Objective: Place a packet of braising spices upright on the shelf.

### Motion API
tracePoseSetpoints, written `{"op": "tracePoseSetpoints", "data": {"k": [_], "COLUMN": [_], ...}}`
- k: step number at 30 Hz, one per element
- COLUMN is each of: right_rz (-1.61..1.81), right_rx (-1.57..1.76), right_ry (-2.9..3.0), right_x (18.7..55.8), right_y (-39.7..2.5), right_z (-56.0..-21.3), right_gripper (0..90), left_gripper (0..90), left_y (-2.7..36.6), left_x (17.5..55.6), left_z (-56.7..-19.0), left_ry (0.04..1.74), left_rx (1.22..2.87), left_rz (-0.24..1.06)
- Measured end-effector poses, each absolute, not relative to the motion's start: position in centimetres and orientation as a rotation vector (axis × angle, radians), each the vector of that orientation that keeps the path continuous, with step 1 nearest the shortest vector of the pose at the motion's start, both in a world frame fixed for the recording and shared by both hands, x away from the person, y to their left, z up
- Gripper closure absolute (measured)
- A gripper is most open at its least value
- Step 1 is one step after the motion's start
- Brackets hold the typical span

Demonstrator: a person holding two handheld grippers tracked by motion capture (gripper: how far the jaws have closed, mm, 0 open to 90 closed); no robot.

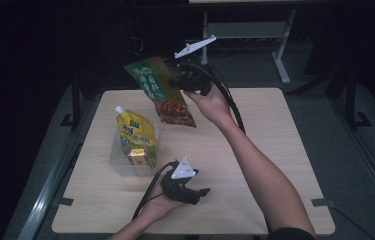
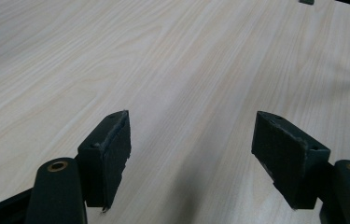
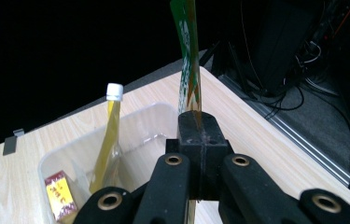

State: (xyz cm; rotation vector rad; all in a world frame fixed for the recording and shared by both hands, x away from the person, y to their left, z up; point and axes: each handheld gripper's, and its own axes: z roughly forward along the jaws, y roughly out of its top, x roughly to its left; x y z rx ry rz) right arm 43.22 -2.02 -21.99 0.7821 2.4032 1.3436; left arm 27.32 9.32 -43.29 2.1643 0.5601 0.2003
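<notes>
the step in hand looks like packing: the right gripper [image 1: 177,80] holds a green snack bag [image 1: 162,92] in the air over the far part of the surface [image 1: 265,150], its jaws clamped tight on the bag's edge, as the right gripper view shows with the bag [image 3: 187,60] standing thin and upright between them. below and to the left sits a clear bin [image 1: 117,162] that already carries a yellow pouch [image 1: 135,132] with a white cap, standing upright, and a small red and gold packet [image 1: 141,157] at its foot; from the right gripper view the bin [image 3: 144,121] lies just ahead of the jaws, the pouch [image 3: 109,135] leaning at its near wall. the left gripper [image 1: 195,192] rests low near the front edge, just beside the bin, jaws wide apart and holding nothing, with bare wood between them in its own view. the bag seems to be on its way to the bin, not yet over it. the next move probably calls for carrying the bag left and toward the person until it hangs above the free space behind the pouch, then lowering it edge first before letting go, so it does not knock the pouch over.
</notes>
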Motion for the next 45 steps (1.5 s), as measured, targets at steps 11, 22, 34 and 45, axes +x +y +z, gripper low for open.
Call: {"op": "tracePoseSetpoints", "data": {"k": [11, 22, 34, 45], "right_rz": [1.365, 1.38, 1.398, 1.442], "right_rx": [0.738, 0.745, 0.814, 0.86], "right_ry": [2.416, 2.43, 2.441, 2.424], "right_x": [44.4, 45.8, 47.1, 47.5], "right_y": [1.8, 5.9, 8.8, 8.9], "right_z": [-22.3, -24.1, -26.7, -29.8], "right_gripper": [90.0, 90.0, 90.0, 90.0], "left_gripper": [27.7, 27.6, 27.6, 27.6], "left_y": [9.8, 10.1, 10.6, 10.6], "left_x": [27.5, 27.5, 27.5, 27.3], "left_z": [-43.2, -43.3, -43.0, -43.2], "left_ry": [0.566, 0.568, 0.574, 0.576], "left_rx": [2.165, 2.158, 2.155, 2.166], "left_rz": [0.207, 0.214, 0.231, 0.234]}}
